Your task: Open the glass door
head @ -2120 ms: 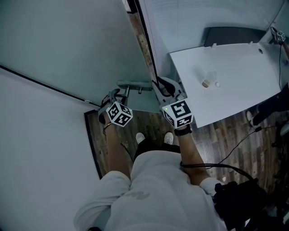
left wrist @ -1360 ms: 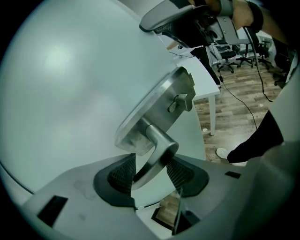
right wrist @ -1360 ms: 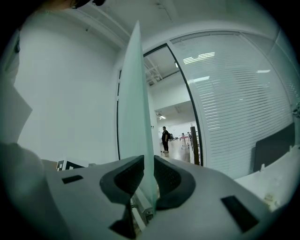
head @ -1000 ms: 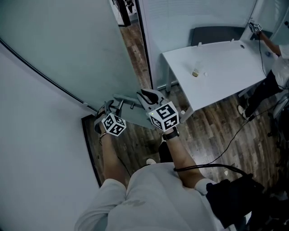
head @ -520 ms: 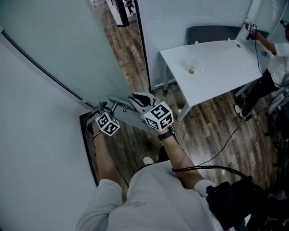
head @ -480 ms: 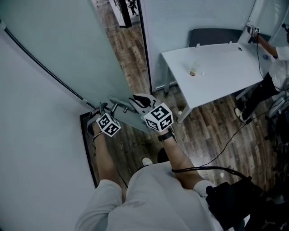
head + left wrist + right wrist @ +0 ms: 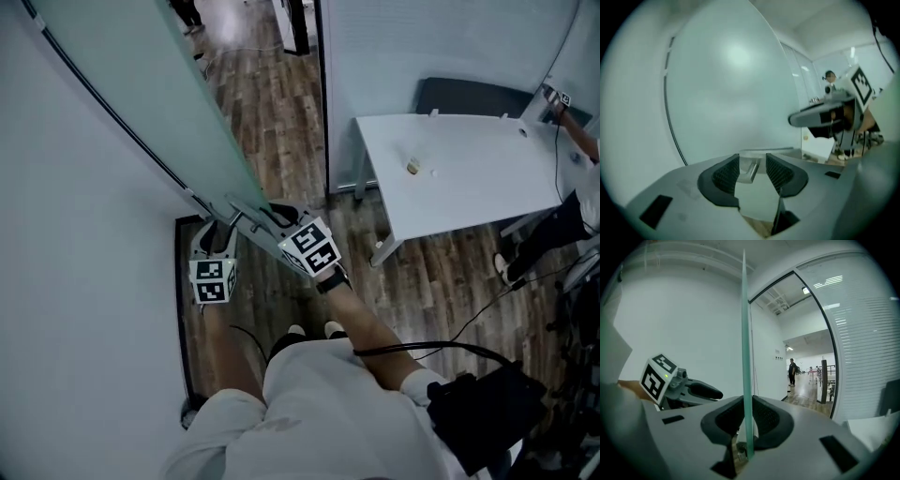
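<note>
- The left gripper (image 7: 752,164) hangs close to the white wall (image 7: 66,281) on the near face of the glass door (image 7: 141,75). Its jaws stand wide, having just drawn in a little. The metal handle (image 7: 749,171) lies between the tips, but the pads do not press on it. I judge it is letting go or waiting for a fresh hold.
- The glass door is swung partly open and angles away to the far left. Its free edge (image 7: 746,333) is seen end-on.
- The right gripper (image 7: 274,217) straddles that edge just right of the handle. Its jaws have just closed in, with a pad on each face of the pane. This pinch probably lets the person swing the door wider.
- The floor (image 7: 272,122) is dark wood plank and shows through the gap.
- To the right stand a white table (image 7: 469,178) and, beyond it, a dark chair (image 7: 469,94).
- A person (image 7: 792,371) stands far down the bright corridor beyond the doorway.
</note>
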### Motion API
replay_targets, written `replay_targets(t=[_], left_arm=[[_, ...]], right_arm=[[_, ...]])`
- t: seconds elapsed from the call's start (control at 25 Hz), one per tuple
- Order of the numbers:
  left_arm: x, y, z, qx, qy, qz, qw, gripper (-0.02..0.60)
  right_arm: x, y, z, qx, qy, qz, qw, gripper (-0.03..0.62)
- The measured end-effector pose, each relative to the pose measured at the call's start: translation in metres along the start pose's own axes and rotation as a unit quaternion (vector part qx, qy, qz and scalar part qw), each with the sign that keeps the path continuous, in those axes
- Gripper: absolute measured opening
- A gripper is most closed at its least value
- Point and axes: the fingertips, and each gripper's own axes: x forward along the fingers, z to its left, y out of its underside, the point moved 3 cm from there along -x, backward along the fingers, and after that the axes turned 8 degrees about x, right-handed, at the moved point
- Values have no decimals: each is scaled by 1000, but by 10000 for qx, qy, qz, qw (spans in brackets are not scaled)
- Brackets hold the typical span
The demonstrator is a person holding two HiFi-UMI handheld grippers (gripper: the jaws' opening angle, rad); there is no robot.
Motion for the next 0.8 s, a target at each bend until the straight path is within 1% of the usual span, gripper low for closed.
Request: replay_targets(t=[0.04, 0.08, 0.12, 0.16, 0.24, 0.32, 0.36, 0.44, 0.56, 0.64, 0.72, 0.8], left_arm=[[-7, -7, 1, -255, -129, -219, 9994, 173], [-13, -12, 1, -413, -240, -392, 9981, 164], [-18, -15, 1, -481, -342, -520, 9969, 150], [-22, -18, 1, -499, -439, -618, 9959, 122], [-29, -23, 4, -574, -614, -807, 9932, 40], [-34, -29, 8, -761, -722, -1035, 9891, 3], [-36, -31, 9, -825, -726, -1137, 9874, 3], [-46, -25, 11, -817, -647, -1294, 9861, 3], [-75, 10, 23, -782, -459, -1569, 9834, 3], [-93, 27, 32, -795, -362, -1732, 9810, 3], [-102, 28, 41, -793, -348, -1792, 9800, 3], [-104, 20, 50, -818, -327, -1831, 9791, 3]], right_arm=[[-1, -1, 0, -15, 6, 16, 10000, 51], [-1, -1, 0, -32, 16, 48, 10000, 51], [-1, -1, 0, -56, 25, 97, 9999, 50], [-1, -1, 2, -82, 29, 159, 9998, 51], [-2, -2, 5, -111, 27, 264, 9996, 51], [-3, -6, 8, -112, 70, 231, 9996, 51], [-3, -8, 10, -100, 122, 176, 9997, 51], [-1, -4, 20, -61, 234, 96, 9997, 51], [10, 17, 55, -131, 308, 132, 9994, 49], [14, 27, 73, -185, 616, 18, 9979, 48], [14, 28, 78, -131, 975, -176, 9950, 49], [12, 24, 74, -97, 1034, -197, 9944, 49]])
